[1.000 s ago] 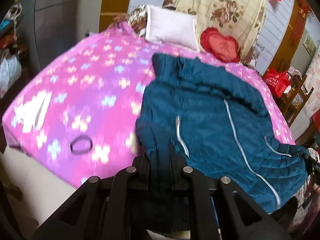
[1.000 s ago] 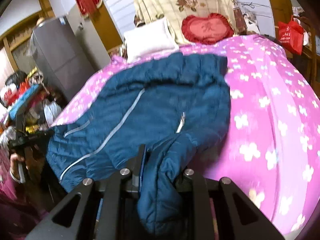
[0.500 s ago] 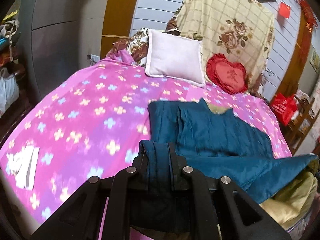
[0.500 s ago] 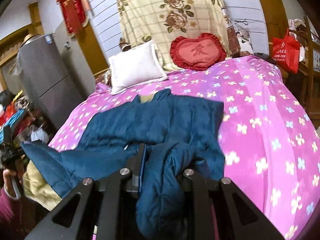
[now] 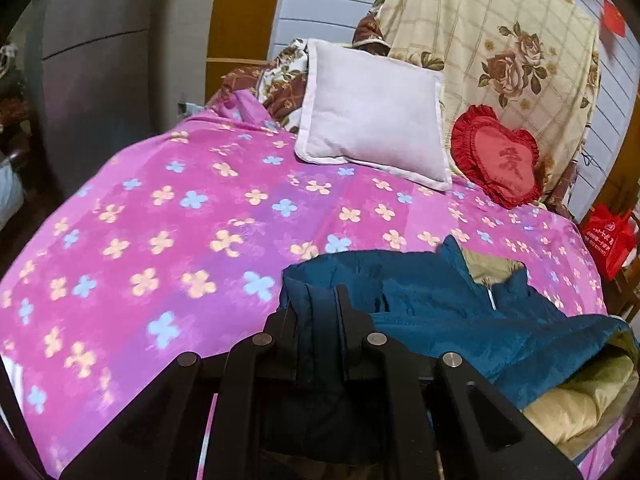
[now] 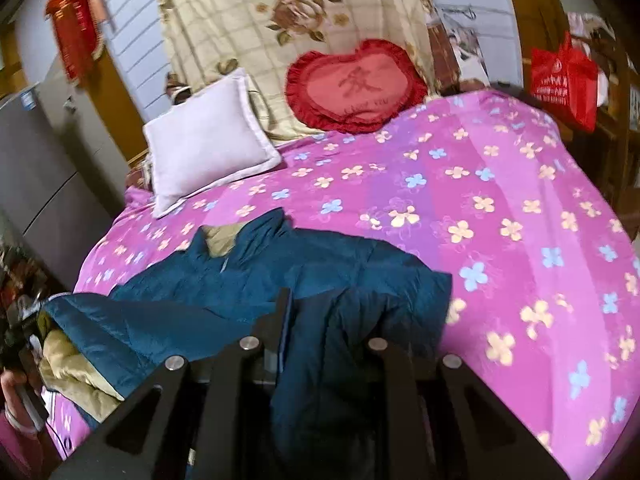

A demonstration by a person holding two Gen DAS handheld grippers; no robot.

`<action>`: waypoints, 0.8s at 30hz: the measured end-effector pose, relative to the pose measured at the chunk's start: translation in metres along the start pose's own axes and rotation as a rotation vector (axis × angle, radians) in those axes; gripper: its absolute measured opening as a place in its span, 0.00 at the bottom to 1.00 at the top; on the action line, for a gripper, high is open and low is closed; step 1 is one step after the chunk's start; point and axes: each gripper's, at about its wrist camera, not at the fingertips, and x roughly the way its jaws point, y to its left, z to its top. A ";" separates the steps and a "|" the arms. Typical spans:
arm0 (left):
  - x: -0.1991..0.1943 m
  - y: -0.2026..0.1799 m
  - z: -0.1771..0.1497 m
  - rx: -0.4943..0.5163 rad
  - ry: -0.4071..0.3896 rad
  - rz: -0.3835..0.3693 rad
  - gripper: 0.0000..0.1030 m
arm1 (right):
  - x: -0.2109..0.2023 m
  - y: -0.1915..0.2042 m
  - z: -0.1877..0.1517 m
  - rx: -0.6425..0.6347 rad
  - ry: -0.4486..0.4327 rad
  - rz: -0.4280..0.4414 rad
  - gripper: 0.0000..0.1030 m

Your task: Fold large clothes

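Item: blue padded jacket (image 5: 452, 312), mid-fold on the bed (image 5: 168, 240).
Your left hand-held gripper (image 5: 320, 312) and right hand-held gripper (image 6: 320, 316) are each clamped on a bunched jacket edge (yellow lining showing at the near side); judged step: carrying the hem toward the collar. Next, lay it down square, then let go.

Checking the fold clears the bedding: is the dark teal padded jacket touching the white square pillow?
Apart. In the right wrist view, the dark teal padded jacket ends short of the white square pillow, with a strip of pink flowered bedspread between them.
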 end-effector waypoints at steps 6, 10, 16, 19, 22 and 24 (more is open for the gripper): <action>0.023 0.007 0.007 0.016 0.059 -0.065 0.15 | 0.072 -0.016 -0.001 0.072 0.066 -0.078 0.19; -0.008 0.021 0.008 -0.014 0.000 -0.070 0.30 | 0.093 -0.020 -0.011 0.100 0.059 -0.089 0.20; -0.055 0.020 -0.023 0.026 -0.070 -0.115 0.30 | 0.095 -0.027 -0.008 0.162 0.065 -0.040 0.29; -0.041 0.006 -0.044 0.077 -0.005 -0.090 0.30 | 0.086 -0.029 -0.004 0.191 0.055 0.017 0.67; -0.013 -0.008 -0.057 0.103 0.077 -0.057 0.30 | 0.061 -0.022 0.000 0.192 0.004 0.075 0.94; 0.002 -0.015 -0.062 0.106 0.082 -0.027 0.30 | 0.038 -0.015 0.004 0.163 -0.048 0.058 0.97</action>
